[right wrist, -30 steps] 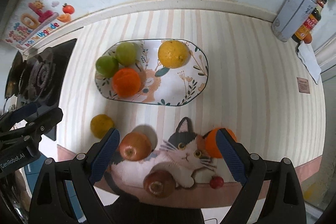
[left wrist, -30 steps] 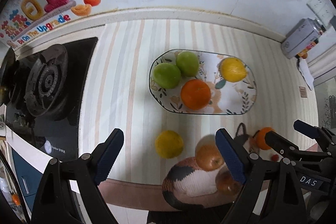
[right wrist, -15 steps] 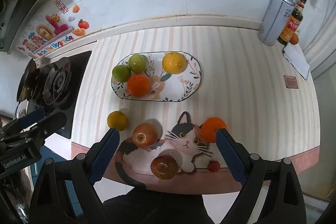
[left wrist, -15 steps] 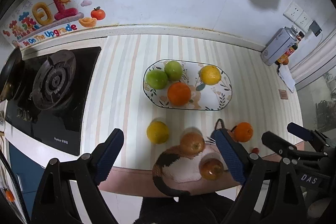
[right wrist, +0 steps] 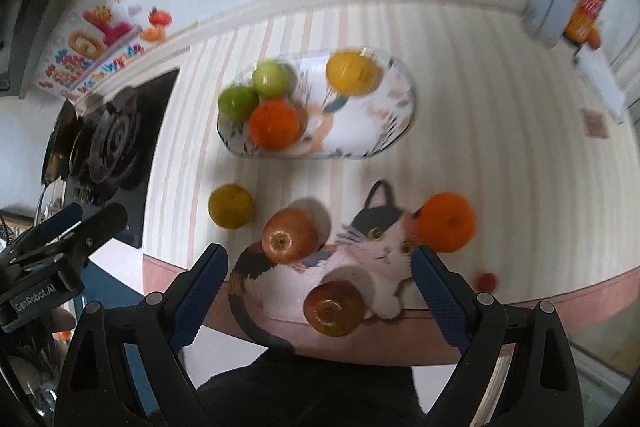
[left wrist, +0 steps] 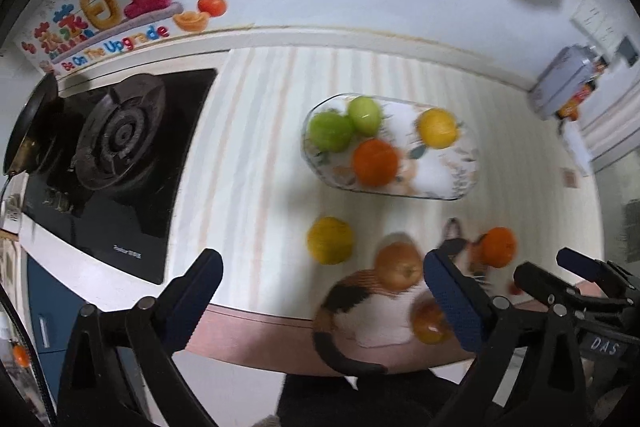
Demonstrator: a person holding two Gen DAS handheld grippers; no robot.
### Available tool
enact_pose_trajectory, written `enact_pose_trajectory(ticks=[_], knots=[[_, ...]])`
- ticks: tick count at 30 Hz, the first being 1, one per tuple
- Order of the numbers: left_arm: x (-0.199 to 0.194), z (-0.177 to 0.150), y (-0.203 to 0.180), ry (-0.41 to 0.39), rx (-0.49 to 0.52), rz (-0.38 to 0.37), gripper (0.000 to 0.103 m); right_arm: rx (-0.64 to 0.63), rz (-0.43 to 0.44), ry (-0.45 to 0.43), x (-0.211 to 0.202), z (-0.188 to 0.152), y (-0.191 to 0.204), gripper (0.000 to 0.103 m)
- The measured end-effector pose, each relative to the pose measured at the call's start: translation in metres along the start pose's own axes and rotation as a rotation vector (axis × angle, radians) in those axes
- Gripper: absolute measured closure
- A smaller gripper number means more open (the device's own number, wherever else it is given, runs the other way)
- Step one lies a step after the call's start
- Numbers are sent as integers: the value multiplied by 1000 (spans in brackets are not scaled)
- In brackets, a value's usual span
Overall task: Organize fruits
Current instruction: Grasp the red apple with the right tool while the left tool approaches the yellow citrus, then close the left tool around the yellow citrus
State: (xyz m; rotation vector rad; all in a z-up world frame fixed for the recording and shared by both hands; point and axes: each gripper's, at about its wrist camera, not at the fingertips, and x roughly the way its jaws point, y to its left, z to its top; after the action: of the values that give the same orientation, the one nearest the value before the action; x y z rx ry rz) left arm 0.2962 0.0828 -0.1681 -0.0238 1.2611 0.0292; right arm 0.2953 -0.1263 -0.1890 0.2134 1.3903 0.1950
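Both tongs hang over the counter edge, pointing steeply down. Left gripper (left wrist: 320, 291): jaws opening, nothing btwn them. Right gripper (right wrist: 320, 275): jaws spread wide, gripping nothing.

Nearest, on the cat-shaped mat (right wrist: 360, 255): two reddish apples, one at the front edge (right wrist: 334, 309), one further back-left (right wrist: 290, 235). A small red fruit (right wrist: 486, 281) lies near the mat's right side; an orange (right wrist: 448, 221) sits by the cat's ear. Left of the mat, on the striped counter (right wrist: 480, 107), a yellow-green citrus (right wrist: 231, 205).

Further back, the oval plate (right wrist: 380, 123) holds two green apples (right wrist: 272, 79) (right wrist: 238, 102) w/ an orange (right wrist: 274, 125) touching them, and a yellow citrus (right wrist: 352, 73) apart on the right. Gas stove (left wrist: 116, 147) far left; can and bottle (right wrist: 560, 3) far right by the wall.
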Motion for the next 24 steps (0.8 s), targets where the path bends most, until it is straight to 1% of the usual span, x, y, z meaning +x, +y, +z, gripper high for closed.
enact_pose_trajectory(ticks=[4,9,11,12,13,14,15,16,19,24], knots=[[32,-4,12,52,-15,43,0,-5,20,91,61,0,5,8],[65,-9,27,110,-45,82,0,-29,16,161,121,2,17,8],[72,-10,30,125,-58,88,0,-42,7,191,143,2,22,12],[76,-10,32,133,-65,90,0,-45,14,205,152,2,25,20],[80,-10,32,138,-68,93,0,-48,18,226,163,1,28,30],[84,-10,33,145,-71,95,0,-55,14,236,170,0,29,33],[88,-10,34,152,-76,93,0,-70,-3,233,175,-1,32,33],[91,-8,34,158,-77,88,0,-75,-2,224,176,-1,32,33],[106,-6,32,186,-83,72,0,-85,-13,221,174,-3,31,34],[134,-3,27,250,-91,23,0,-76,-51,214,165,-2,14,34]])
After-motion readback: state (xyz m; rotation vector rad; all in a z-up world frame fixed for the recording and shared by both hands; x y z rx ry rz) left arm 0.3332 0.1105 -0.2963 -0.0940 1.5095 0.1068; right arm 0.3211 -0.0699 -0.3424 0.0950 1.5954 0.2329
